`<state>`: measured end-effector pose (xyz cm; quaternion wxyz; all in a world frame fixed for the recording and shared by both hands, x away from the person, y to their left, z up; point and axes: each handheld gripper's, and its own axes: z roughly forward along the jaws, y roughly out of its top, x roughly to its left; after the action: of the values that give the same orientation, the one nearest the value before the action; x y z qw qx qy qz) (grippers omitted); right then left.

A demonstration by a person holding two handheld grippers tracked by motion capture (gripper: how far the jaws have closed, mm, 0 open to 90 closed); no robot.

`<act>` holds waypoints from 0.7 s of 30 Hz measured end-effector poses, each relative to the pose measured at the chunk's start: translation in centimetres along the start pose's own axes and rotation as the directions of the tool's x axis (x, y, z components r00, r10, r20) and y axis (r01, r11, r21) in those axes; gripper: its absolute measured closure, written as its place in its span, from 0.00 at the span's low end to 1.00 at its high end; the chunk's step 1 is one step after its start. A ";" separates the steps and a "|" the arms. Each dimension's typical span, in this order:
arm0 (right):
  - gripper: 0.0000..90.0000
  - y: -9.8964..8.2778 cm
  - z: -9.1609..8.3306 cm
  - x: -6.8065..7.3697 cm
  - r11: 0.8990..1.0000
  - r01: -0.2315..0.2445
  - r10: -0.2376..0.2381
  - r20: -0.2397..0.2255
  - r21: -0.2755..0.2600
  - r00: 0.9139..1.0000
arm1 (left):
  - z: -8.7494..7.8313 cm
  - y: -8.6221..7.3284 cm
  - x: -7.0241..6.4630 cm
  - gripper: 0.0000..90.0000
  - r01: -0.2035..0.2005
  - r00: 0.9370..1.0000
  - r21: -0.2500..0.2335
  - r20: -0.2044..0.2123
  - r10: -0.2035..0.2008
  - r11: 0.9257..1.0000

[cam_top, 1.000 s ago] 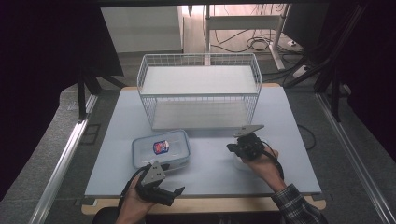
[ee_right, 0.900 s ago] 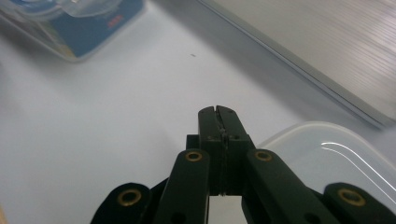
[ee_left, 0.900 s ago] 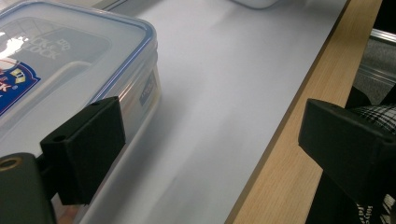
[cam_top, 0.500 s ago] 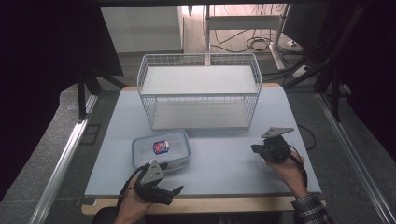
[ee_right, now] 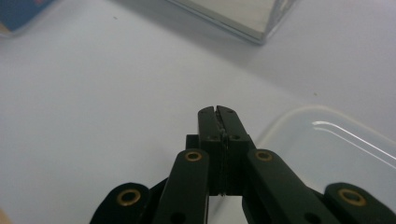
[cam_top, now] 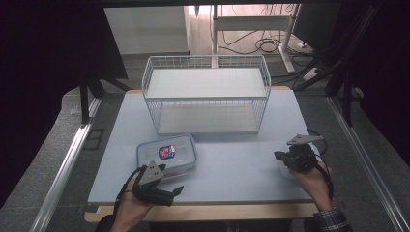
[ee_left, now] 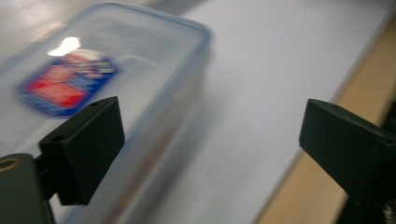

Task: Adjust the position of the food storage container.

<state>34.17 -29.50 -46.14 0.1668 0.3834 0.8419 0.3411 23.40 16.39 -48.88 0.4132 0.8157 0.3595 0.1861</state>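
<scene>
Both claws are matte black, the right claw (ee_right: 218,112) with brass-ringed screw holes on its linkage arms, the left claw (cam_top: 175,192) topped by a grey three-cornered plate, a plaid sleeve (cam_top: 329,221) behind the right one.

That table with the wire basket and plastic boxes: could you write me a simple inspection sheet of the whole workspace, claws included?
Surface: pale blue-grey table top with a wooden front edge, mostly bare.
Job's things: lidded clear food box with a red-and-blue label, front left; clear plastic tub at the right edge, beside the right claw.
Clutter: white wire basket at the back, nothing seen inside.
Grippers: left claw jaws wide open, just in front of the food box, not gripping it; right claw jaws shut with nothing between them.
Cables: one trails from each claw; more lie on the floor behind.
Surroundings: dark, metal rails along both sides.
</scene>
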 end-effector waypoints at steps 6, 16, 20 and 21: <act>0.98 0.4 -0.1 0.6 0.999 0.013 -0.015 -0.040 -0.043 0.999 | -2.6 0.3 3.3 0.57 0.116 0.987 -0.024 -0.111 -0.118 0.993; 0.97 0.8 0.3 1.9 0.993 0.066 -0.071 -0.052 -0.099 0.996 | -4.7 -3.6 10.9 1.00 0.298 0.909 -0.056 -0.289 -0.301 0.953; 0.97 0.8 0.6 2.1 0.992 0.063 -0.069 -0.056 -0.107 0.996 | -3.0 -4.8 12.8 1.00 0.341 0.891 0.010 -0.322 -0.320 0.940; 0.98 0.8 0.7 2.1 0.993 0.055 -0.062 -0.059 -0.108 0.996 | -2.7 -4.9 13.0 1.00 0.344 0.891 0.023 -0.325 -0.318 0.939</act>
<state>33.63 -27.20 -46.09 0.1708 0.3382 0.8382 0.3921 28.38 29.43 -51.18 0.3428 0.7179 0.5618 0.2269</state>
